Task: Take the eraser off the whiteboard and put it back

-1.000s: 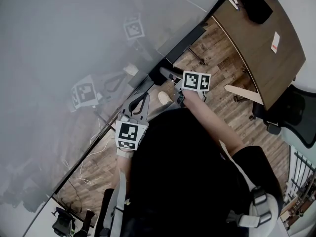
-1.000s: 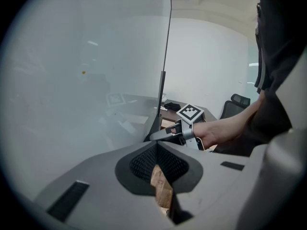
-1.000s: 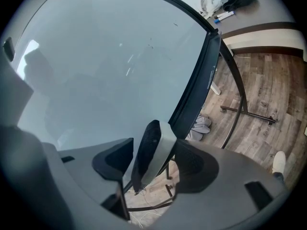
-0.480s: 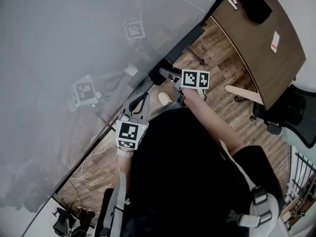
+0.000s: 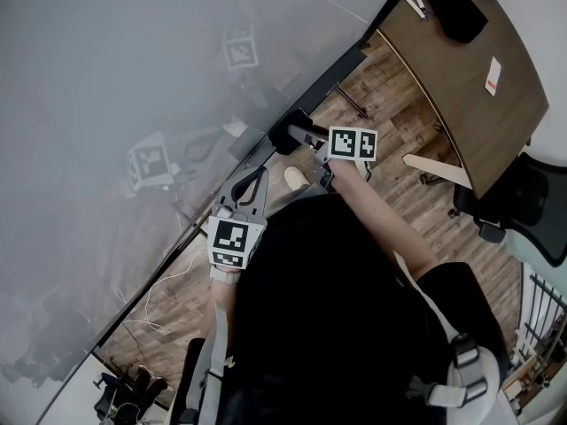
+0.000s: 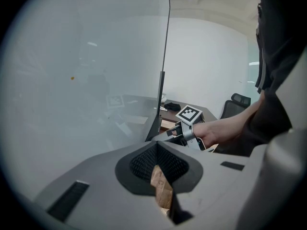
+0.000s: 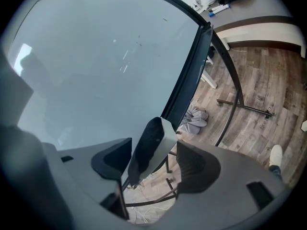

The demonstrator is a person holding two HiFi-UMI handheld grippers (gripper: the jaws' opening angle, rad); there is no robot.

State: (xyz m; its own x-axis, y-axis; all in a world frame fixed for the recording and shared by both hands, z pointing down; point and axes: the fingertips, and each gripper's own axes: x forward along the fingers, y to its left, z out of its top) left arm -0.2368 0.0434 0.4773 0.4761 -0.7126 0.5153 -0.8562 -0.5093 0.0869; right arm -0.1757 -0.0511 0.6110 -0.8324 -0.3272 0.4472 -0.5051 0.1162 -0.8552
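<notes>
The eraser [image 7: 151, 145], black felt on one face and white on its back, stands on edge against the glass whiteboard [image 7: 96, 56] near its dark lower frame. My right gripper [image 7: 153, 162] straddles it with its jaws opening; a gap shows beside the felt face. From the head view the eraser [image 5: 285, 135] is a dark block just ahead of the right gripper [image 5: 299, 140] at the board's [image 5: 133, 78] bottom edge. My left gripper [image 5: 254, 173] hangs lower left, shut with nothing in it. The left gripper [image 6: 157, 150] view shows the right gripper [image 6: 175, 133] ahead by the board.
A curved wooden desk [image 5: 469, 69] with a black item [image 5: 459, 11] stands at the right, a black office chair [image 5: 527, 202] beyond it. The board's metal stand legs [image 7: 240, 104] cross the wood floor. Grey cloth [image 7: 194, 119] and cables [image 5: 168, 282] lie below the board.
The eraser now shows larger and closer to the board's lower frame ahead of the right gripper. The left gripper has stayed put.
</notes>
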